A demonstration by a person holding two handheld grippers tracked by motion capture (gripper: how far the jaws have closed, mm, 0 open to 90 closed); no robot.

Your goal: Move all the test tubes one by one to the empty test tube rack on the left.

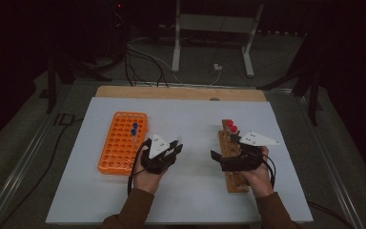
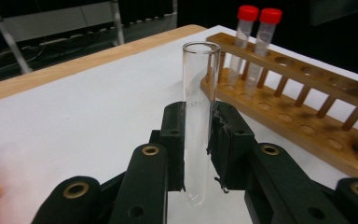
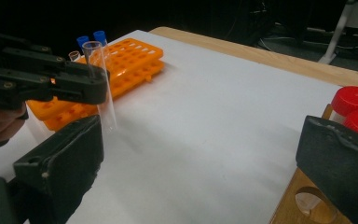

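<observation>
Tube [image 2: 197, 116]: clear glass, open-topped, upright.

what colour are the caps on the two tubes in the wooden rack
Red caps, clearest in the left gripper view, standing in the wooden rack.

sleeves: I see brown sleeves [image 1: 132, 210] on both my operator's forearms.
left gripper [image 2: 198, 140]: black plastic jaws, brass-ringed screw holes, worn rubber pads.
right gripper [image 1: 236, 155]: black body, black cable looping at the wrist.
top plates: each carries a pale grey three-cornered plate [image 1: 159, 144] with small dark dots.
</observation>
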